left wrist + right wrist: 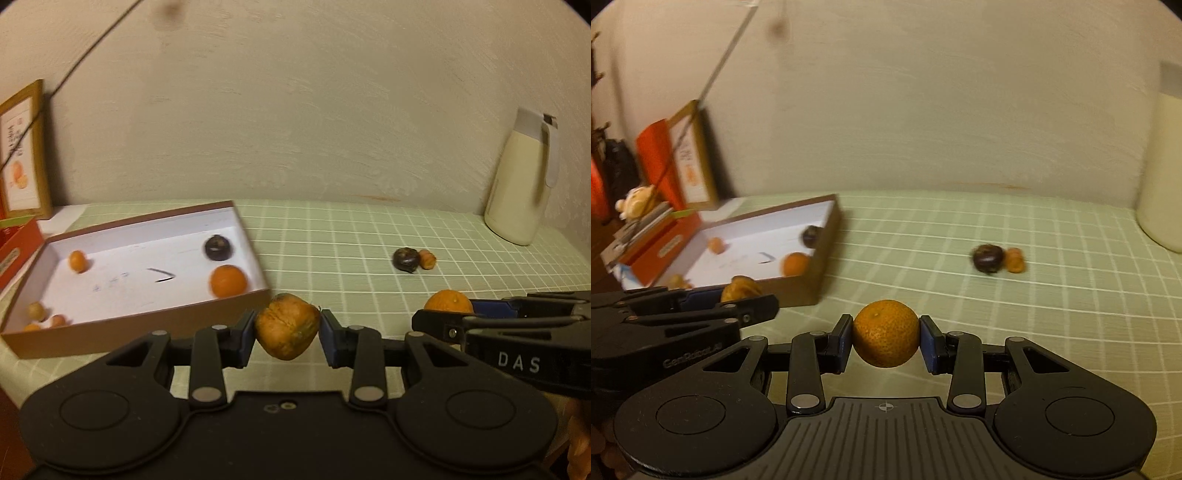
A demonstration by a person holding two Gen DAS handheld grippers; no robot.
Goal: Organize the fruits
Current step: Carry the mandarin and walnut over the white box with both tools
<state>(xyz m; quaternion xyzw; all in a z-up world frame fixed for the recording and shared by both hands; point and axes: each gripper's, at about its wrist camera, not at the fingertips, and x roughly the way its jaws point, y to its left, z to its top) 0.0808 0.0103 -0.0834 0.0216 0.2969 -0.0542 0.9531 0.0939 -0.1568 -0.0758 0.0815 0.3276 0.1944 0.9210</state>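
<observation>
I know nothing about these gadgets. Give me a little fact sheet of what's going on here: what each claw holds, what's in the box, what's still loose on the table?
left gripper: shut on a wrinkled orange fruit
right gripper: shut on a round orange
box: open, white inside, holds a dark fruit, an orange and several small orange fruits
loose on tablecloth: a dark fruit touching a small orange one
far right: cream jug by the wall

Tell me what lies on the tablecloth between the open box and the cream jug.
A dark round fruit touching a small orange fruit, between the box and the jug; otherwise bare cloth, in the left wrist view.
</observation>
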